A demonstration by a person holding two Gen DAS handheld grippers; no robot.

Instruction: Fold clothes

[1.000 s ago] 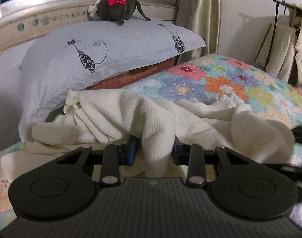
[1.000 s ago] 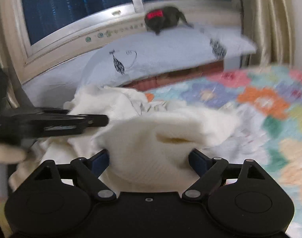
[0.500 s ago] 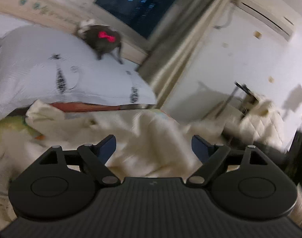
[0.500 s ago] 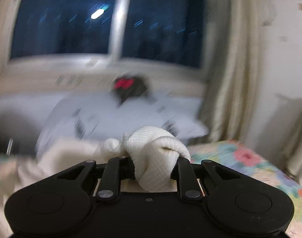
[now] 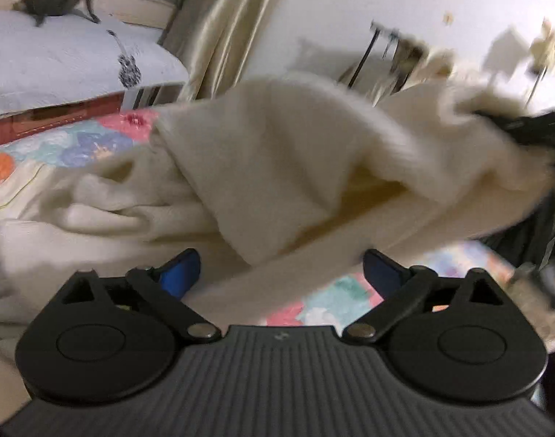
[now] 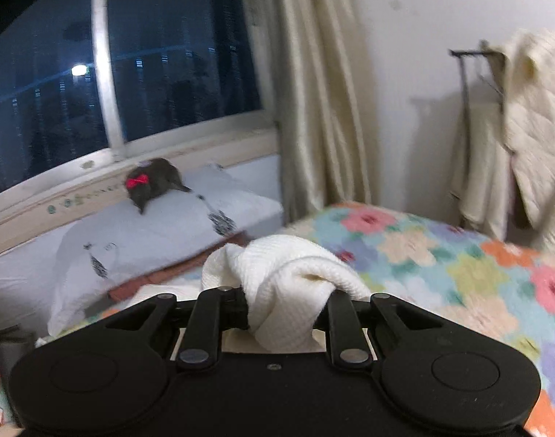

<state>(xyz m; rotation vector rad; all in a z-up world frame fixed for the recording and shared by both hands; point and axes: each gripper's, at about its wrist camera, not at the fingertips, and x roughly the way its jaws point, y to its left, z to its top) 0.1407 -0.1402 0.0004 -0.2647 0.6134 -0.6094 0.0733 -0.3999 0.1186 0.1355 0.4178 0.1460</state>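
A cream knit garment (image 5: pixel 277 167) hangs stretched across the left wrist view, lifted at its right end by a dark gripper near the frame edge, its left part bunched on the bed. My left gripper (image 5: pixel 281 273) is open below it, blue pads spread wide, nothing between them. In the right wrist view my right gripper (image 6: pixel 286 313) is shut on a bunched fold of the same cream knit (image 6: pixel 292 284), held above the bed.
The bed wears a floral quilt (image 6: pixel 459 266). A pale pillow (image 6: pixel 161 240) with a dark plush toy (image 6: pixel 153 184) lies by the window. A beige curtain (image 6: pixel 314 91) hangs in the corner, and cream clothes (image 6: pixel 532 116) hang on a rack at right.
My left gripper let go of the knit and opened, then swung right. My right gripper shut on a fold of the garment and lifted it up off the bed.
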